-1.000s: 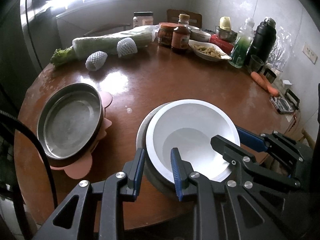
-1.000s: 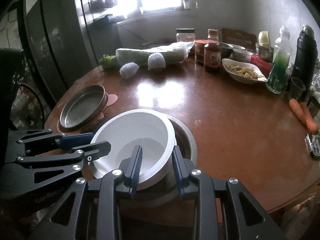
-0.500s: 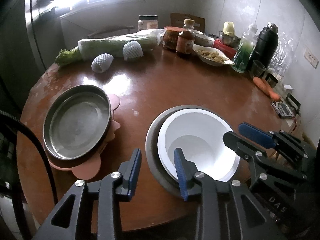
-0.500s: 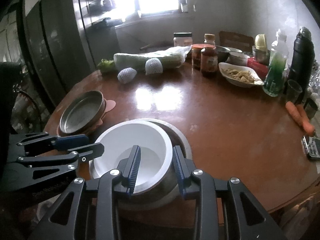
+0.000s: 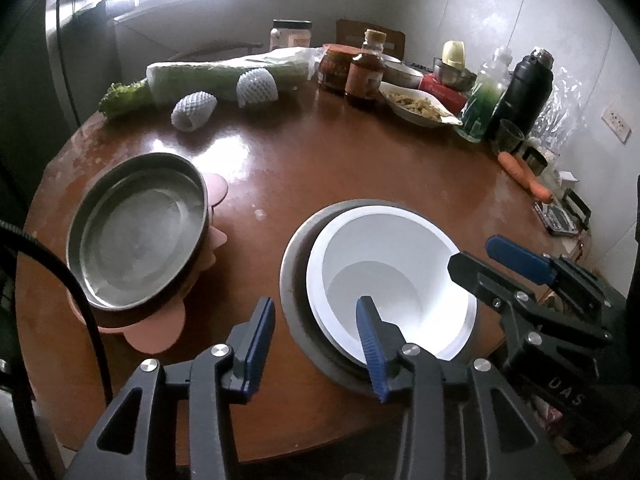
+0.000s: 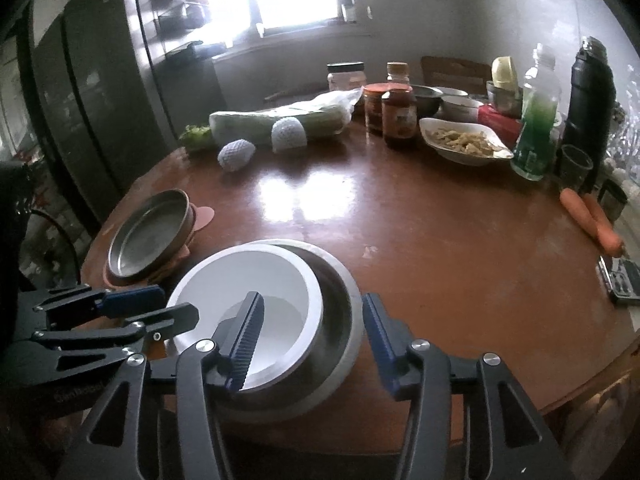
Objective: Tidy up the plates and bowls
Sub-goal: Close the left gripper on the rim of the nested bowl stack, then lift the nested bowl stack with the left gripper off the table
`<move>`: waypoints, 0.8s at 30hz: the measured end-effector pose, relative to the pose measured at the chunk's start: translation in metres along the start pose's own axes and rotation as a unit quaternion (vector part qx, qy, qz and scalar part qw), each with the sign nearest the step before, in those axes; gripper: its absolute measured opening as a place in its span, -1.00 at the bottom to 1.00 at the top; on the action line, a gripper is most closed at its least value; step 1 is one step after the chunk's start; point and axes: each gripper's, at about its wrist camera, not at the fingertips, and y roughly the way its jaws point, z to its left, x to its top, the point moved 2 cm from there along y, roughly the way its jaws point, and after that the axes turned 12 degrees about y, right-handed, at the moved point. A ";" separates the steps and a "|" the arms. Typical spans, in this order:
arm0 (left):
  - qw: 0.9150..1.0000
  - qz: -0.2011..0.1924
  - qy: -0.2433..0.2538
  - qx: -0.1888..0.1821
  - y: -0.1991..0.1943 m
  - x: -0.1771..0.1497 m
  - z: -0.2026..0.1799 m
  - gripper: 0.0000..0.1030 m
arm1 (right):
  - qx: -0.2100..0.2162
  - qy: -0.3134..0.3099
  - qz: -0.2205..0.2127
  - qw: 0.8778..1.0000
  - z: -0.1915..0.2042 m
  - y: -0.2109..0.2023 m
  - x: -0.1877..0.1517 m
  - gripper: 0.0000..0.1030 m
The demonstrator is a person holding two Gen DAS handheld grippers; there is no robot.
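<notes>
A white bowl (image 5: 394, 284) sits nested inside a larger steel bowl (image 5: 294, 280) near the table's front edge; it also shows in the right wrist view (image 6: 256, 304), inside the steel bowl (image 6: 340, 320). A steel plate (image 5: 136, 232) lies on a pink plate (image 5: 156, 332) at the left, seen too in the right wrist view (image 6: 150, 238). My left gripper (image 5: 316, 348) is open and empty, just above the bowls' near left rim. My right gripper (image 6: 314, 344) is open and empty, astride the bowls' near right rim.
The round brown table (image 5: 328, 176) carries cabbage (image 5: 224, 76), two foam-netted fruits (image 5: 194, 112), jars (image 5: 364, 72), a dish of food (image 5: 416, 106), a green bottle (image 5: 482, 104), a black flask (image 5: 524, 92) and carrots (image 5: 524, 176) along its far and right sides.
Both grippers have opened, let go of the white bowl and drawn back. The bowl has dropped into the steel bowl.
</notes>
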 end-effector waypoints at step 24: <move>0.999 0.022 -0.027 -0.018 0.034 -0.003 0.008 0.04 | 0.011 0.037 0.057 0.998 -0.014 0.040 -0.013 0.10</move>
